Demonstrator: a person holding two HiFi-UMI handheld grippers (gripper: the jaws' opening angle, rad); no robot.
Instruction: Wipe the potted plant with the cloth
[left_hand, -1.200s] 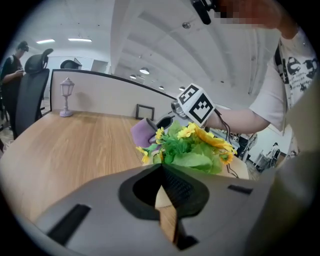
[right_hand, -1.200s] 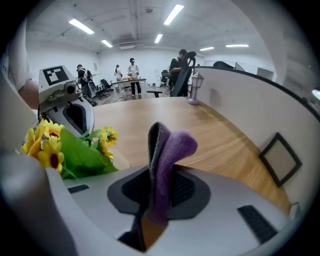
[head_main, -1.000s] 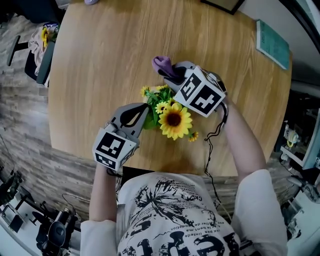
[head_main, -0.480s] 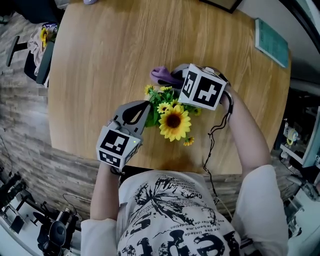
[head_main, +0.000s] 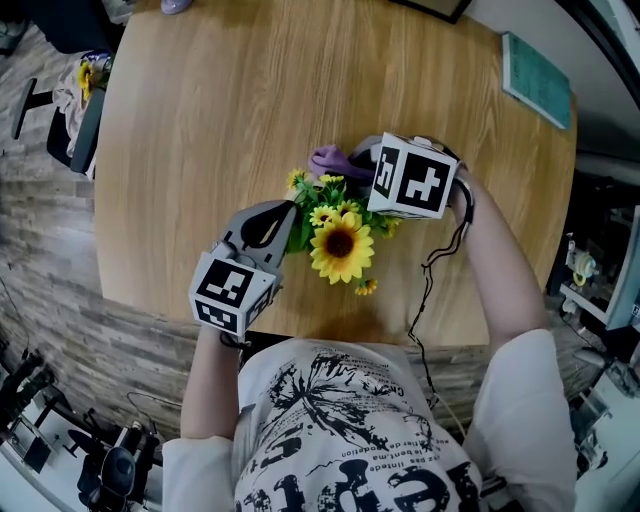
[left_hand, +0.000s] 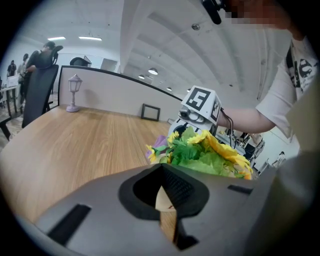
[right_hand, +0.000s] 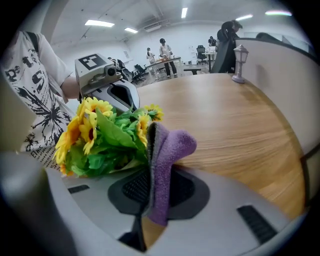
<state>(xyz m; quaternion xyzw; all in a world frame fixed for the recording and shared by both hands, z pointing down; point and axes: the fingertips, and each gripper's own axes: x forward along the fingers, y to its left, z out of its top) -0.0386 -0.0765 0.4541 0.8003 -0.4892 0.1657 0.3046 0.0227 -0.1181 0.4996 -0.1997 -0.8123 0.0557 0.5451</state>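
Shifted rightward, right gripper (head_main: 356, 160) pinches purple fleece cloth (head_main: 330, 160) against yellow artificial sunflowers (head_main: 340, 247); closed left gripper (head_main: 288, 222) tilts down near round wooden table (head_main: 200, 120) edge.

Potted plant (head_main: 340, 240) on table (head_main: 200, 120), near front edge. Left gripper (head_main: 285, 215) just left of it; right gripper (head_main: 355, 160) behind-right, cloth (head_main: 328, 160) in jaws, against plant's far side. Book (head_main: 538, 80) far right; lamp (left_hand: 74, 92), picture frame (left_hand: 150, 111) at far edge.
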